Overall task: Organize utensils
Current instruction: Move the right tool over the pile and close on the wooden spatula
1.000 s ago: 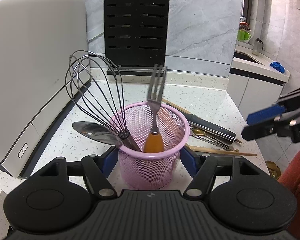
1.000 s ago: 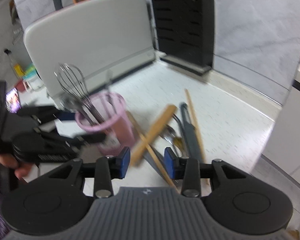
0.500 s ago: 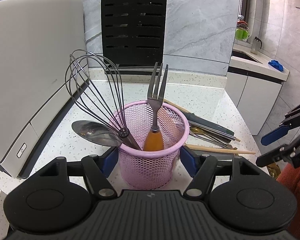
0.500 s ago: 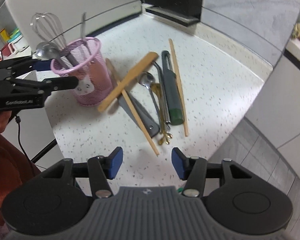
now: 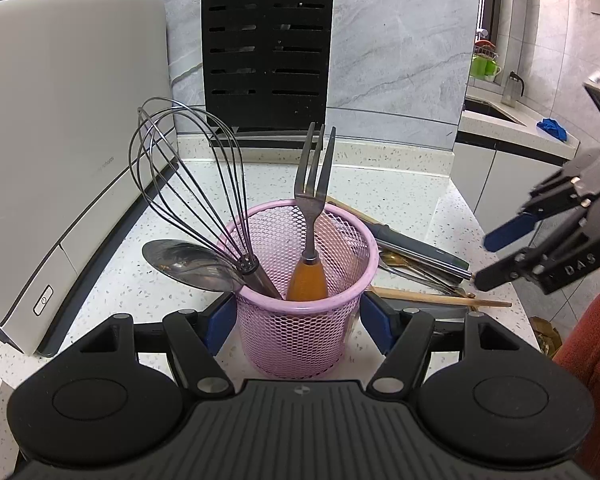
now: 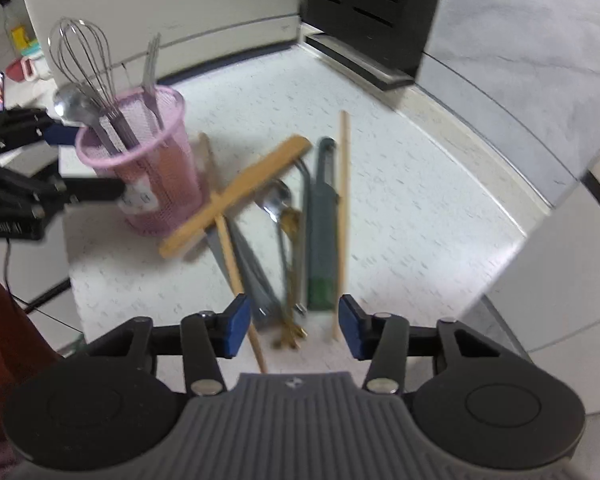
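Left wrist view: the left gripper (image 5: 296, 320) clamps the pink plastic mesh cup (image 5: 300, 308) between its blue pads, pressed against both sides. Inside the cup, ahead of the pads, stand a black wire whisk (image 5: 188, 184), a large steel spoon (image 5: 188, 266) and a fork with an orange handle (image 5: 310, 216). Right wrist view, blurred: the right gripper (image 6: 296, 324) hangs with its jaws closing and nothing pinched; the near ends of loose utensils lie between its pads on the speckled white counter (image 6: 412, 216): a flat wooden spatula (image 6: 236, 196), wooden chopsticks (image 6: 342, 216), a dark green-ended tool (image 6: 321, 232) and a gold-coloured utensil (image 6: 290, 280).
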A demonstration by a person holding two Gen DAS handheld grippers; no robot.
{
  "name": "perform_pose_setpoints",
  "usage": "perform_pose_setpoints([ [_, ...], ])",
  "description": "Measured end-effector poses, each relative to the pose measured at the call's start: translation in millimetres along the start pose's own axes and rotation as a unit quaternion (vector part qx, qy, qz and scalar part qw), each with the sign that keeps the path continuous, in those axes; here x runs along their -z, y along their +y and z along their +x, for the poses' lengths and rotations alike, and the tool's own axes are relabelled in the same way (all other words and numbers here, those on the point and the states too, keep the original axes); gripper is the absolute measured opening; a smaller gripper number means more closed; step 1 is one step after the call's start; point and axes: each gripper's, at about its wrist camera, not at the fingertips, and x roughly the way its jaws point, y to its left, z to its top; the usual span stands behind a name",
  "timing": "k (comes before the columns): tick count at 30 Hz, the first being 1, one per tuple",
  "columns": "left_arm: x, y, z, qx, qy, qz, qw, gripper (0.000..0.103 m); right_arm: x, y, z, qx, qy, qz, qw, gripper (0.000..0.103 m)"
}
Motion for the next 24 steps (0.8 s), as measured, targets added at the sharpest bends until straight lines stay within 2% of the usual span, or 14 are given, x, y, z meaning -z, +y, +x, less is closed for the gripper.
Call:
perform_pose_setpoints([
  [4, 0.4, 0.0, 0.1, 0.001, 0.000, 0.000, 1.0000, 0.078, -23.1, 5.6, 7.4, -0.017, 0.006, 0.009, 1.000, 0.037],
  [8, 0.4, 0.2, 0.4, 0.002, 0.001, -0.001, 1.0000, 0.078, -47.7, 7.0, 24.0, -0.031, 0.033, 0.043, 0.998, 0.032],
  [11, 0.4, 0.0, 0.5, 0.001, 0.001, -0.001, 1.0000, 0.078, -63.6, 8.2, 35.7, -0.030, 0.036, 0.063, 0.997, 0.022],
  [24, 0.2, 0.7, 0.5, 0.002, 0.002, -0.001, 1.0000, 0.078, -108.9, -7.5, 87.3, -0.037, 0.052, 0.165, 0.984, 0.023],
])
